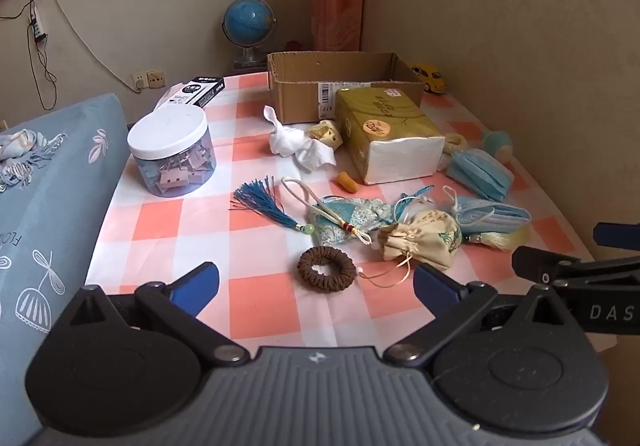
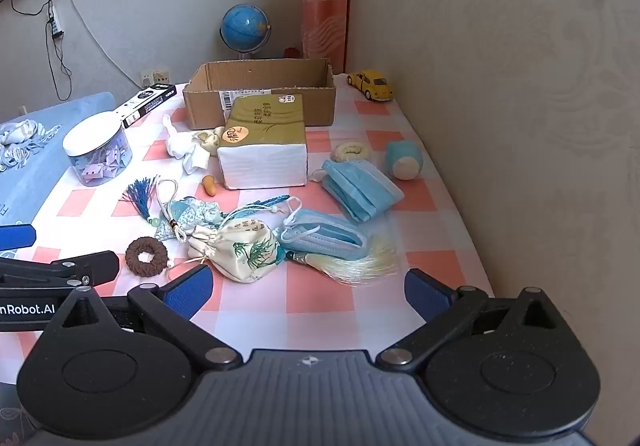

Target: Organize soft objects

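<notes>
Lying near the table's [image 1: 256, 310] front edge in the left wrist view, the brown scrunchie [image 1: 326, 268] is sitting between the spread, empty fingers of the left gripper [image 1: 316, 286]; the blue tassel [image 1: 260, 203] is stretching from far left to near right. Two blue masks [image 1: 478, 173] are showing here.

Looking from the right wrist, the right gripper [image 2: 306, 292] is hanging wide apart and empty over the cream pouch [image 2: 240, 252], its neck pointing left. Only this view is revealing the cream scrunchie [image 2: 352, 150] whole.

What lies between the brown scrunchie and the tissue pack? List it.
In the right wrist view: a blue patterned sachet with its cord, then an orange earplug nearer the tissue pack; the brown scrunchie lies nearest.
</notes>
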